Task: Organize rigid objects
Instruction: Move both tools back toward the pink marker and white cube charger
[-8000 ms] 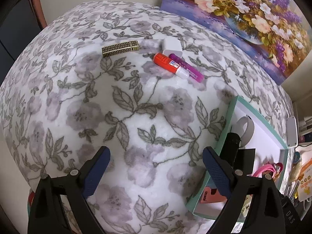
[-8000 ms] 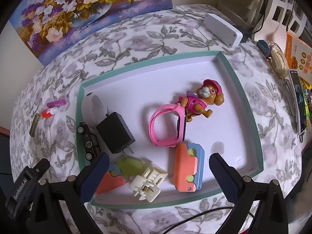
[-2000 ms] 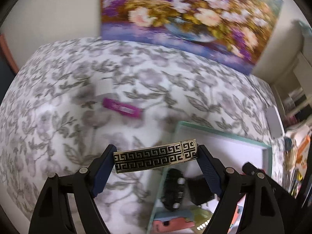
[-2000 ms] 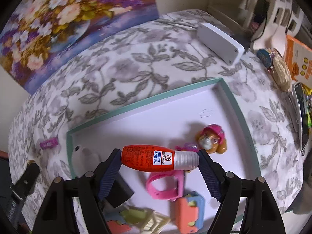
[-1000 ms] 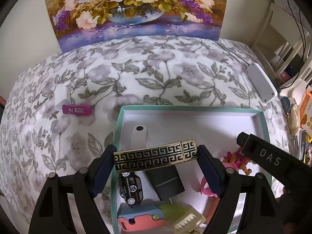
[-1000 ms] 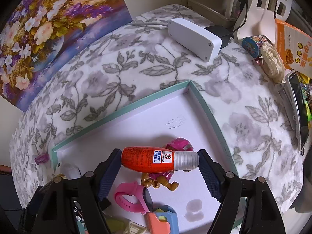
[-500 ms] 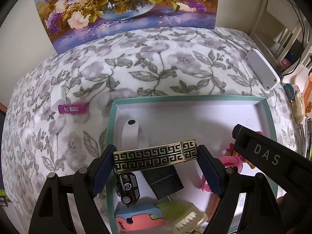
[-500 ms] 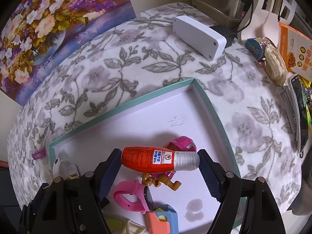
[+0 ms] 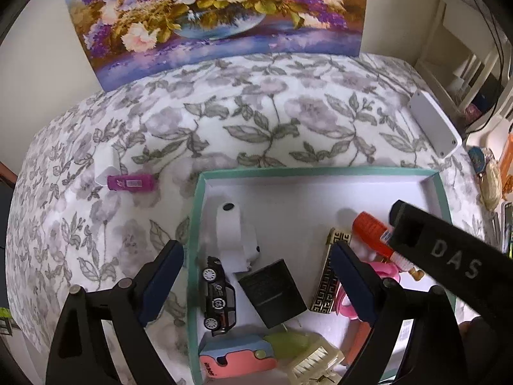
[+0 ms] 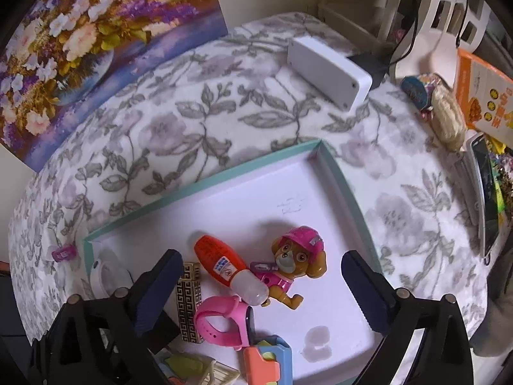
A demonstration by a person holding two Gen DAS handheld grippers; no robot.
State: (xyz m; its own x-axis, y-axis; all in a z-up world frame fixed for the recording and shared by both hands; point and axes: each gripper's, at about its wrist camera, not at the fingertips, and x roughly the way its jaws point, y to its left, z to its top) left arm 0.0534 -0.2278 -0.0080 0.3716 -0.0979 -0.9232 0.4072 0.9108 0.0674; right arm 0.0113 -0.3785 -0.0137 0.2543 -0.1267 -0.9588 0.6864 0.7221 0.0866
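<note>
Both tongs let go — two more pieces were in the tray!

Half a second before we held them; now the left tongs [image 9: 256, 276] and right tongs [image 10: 261, 288] stood apart and empty, the gold bar [image 10: 189, 304] and orange glue bottle [image 10: 224, 266] lying below in the tray [image 9: 320, 171]. The purple stick [image 9: 130, 182] waited on the bed, ahead-left. The right tongs' body hid the bottle's cap from the left view.

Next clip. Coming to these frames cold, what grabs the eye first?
The teal-rimmed tray crowded with small things: an orange glue tube lying against a pup figure, with a gold patterned bar beside them. Both tools, left and right, hang open above it. On the floral cloth left of the tray lies a magenta stick.
</note>
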